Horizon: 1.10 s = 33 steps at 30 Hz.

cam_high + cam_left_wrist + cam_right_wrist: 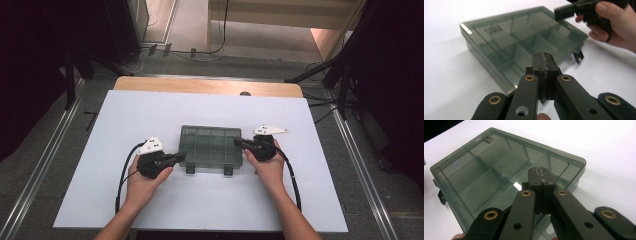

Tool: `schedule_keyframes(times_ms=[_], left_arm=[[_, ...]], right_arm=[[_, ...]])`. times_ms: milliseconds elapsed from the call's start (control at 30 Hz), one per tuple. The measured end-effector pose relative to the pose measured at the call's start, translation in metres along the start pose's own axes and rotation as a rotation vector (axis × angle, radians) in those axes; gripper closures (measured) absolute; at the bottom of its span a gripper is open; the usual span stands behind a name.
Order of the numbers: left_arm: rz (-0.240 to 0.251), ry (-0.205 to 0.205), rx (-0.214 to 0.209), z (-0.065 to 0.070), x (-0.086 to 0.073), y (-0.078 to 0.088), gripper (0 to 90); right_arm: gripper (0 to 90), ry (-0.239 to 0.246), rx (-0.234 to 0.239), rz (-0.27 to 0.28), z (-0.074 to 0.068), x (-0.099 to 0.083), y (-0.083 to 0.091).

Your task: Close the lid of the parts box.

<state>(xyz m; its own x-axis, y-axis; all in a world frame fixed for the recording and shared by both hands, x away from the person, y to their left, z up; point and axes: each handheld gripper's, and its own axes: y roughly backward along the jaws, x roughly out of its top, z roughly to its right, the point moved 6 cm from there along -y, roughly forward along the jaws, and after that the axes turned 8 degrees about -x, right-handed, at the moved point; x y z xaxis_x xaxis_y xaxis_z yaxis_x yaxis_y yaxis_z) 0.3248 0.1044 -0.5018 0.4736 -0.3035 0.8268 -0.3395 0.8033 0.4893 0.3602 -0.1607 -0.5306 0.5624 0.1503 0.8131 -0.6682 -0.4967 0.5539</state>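
Observation:
A smoky translucent compartment box (210,145) lies flat on the white table top, lid down, with two dark latches (190,169) hanging at its near edge. My left gripper (180,157) is shut and empty, its tips at the box's near-left corner. In the left gripper view the closed jaws (544,62) sit over the box (506,42), and the other hand's gripper (564,12) shows at the top right. My right gripper (239,142) is shut and empty at the box's right edge. Its closed jaws (540,177) hover over the lid (494,167) in the right gripper view.
The white table top (150,115) has free room all round the box. A wooden strip (207,86) runs along its far edge. Dark stands and cables (340,75) flank the table on the floor beyond.

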Motion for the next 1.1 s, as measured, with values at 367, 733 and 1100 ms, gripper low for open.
schedule_keyframes(times_ms=[367,733,1100], left_arm=[[-0.023,-0.060,0.106,-0.004,-0.011,-0.010,90.0],[-0.023,-0.039,0.092,-0.005,-0.010,-0.009,90.0],[-0.017,-0.025,0.074,-0.006,-0.011,-0.009,90.0]], right_arm=[[90.0,0.013,-0.019,0.019,-0.002,-0.001,0.000],[75.1,0.011,-0.016,0.018,-0.005,0.000,0.008],[2.0,-0.006,-0.073,0.111,-0.001,-0.008,0.051]])
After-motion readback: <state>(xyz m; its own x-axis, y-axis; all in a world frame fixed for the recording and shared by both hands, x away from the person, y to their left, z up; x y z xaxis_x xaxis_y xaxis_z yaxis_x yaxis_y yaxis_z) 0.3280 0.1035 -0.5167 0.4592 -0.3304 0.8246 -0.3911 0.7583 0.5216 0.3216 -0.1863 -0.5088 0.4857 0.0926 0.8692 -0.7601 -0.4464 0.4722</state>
